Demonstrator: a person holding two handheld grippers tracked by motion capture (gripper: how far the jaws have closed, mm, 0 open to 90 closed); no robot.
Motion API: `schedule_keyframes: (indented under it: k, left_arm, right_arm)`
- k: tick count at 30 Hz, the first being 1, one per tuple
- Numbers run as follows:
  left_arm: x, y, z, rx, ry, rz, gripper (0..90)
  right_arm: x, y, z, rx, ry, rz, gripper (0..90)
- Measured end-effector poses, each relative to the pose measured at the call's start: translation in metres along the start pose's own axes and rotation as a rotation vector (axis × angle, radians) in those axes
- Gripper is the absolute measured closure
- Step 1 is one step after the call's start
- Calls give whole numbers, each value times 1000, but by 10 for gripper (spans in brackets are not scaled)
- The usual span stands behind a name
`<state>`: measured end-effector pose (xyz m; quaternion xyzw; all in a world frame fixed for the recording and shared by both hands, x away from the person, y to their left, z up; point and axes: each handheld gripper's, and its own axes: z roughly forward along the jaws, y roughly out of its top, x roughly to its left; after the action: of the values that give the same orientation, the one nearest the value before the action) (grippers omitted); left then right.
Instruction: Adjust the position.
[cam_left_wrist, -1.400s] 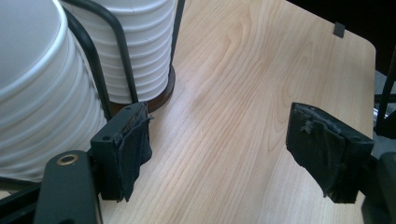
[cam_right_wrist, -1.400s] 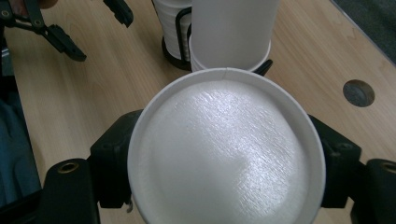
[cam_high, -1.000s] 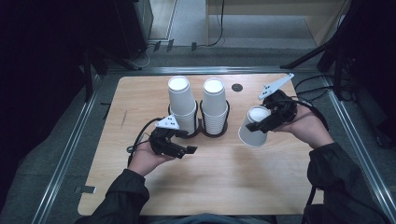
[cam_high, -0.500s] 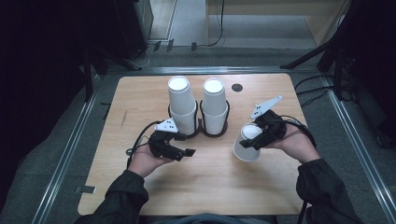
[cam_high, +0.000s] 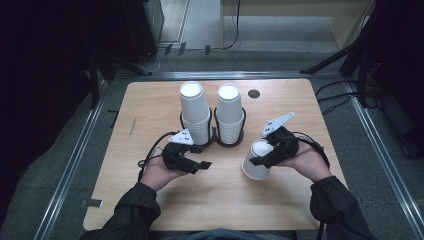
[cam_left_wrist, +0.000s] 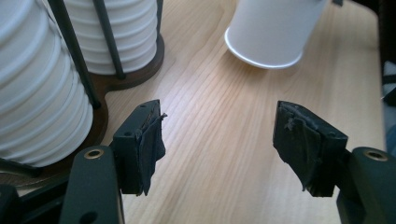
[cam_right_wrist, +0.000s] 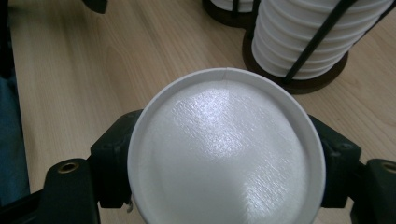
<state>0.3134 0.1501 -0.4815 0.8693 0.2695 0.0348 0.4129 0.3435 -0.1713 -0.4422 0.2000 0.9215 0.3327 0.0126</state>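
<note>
While stacked cups (cam_high: 230, 112) fill the holder (cam_high: 228, 141), the right claw (cam_high: 262, 156) grips one cup (cam_high: 257, 161).

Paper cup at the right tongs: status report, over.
Right tongs shut on upside-down paper cup, over the table. Left tongs open, nothing between. Cup stacks stand apart, path unobstructed.

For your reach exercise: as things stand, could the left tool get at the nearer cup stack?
Probably yes. The left tool stands open and empty right beside the left stack, with bare table between; only the holder's thin black rods partly fence the cups.
</note>
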Motion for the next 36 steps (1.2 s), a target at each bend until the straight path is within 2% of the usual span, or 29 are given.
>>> schedule_keyframes:
  k: [3,5,7,10,11,13,18,22,28,36]
  left_arm:
    - [2,0,2,9,-12,2,330]
    - [4,0,3,-3,-34,-9,327]
    - [3,1,4,-8,-56,-16,283]
    - [0,2,6,2,-87,14,226]
    - [0,2,7,7,-98,21,212]
    - [-1,3,8,17,-141,25,194]
    - [-1,6,11,31,-160,5,175]
    - [-3,9,14,36,-165,15,167]
    - [-6,12,19,33,-183,25,157]
    - [-9,17,28,49,-239,48,108]
  right_arm:
    - [4,1,4,1,8,-16,243]
    - [5,2,4,-4,12,-19,243]
    - [7,3,6,-15,16,-29,243]
    - [9,4,10,-18,18,-42,243]
    - [10,6,12,-25,33,-37,243]
    - [11,7,13,-36,44,-32,243]
    - [14,9,15,-54,62,-22,243]
    - [16,10,17,-58,76,-23,243]
    - [18,14,17,-107,108,-13,243]
    - [22,19,17,-135,129,-11,245]
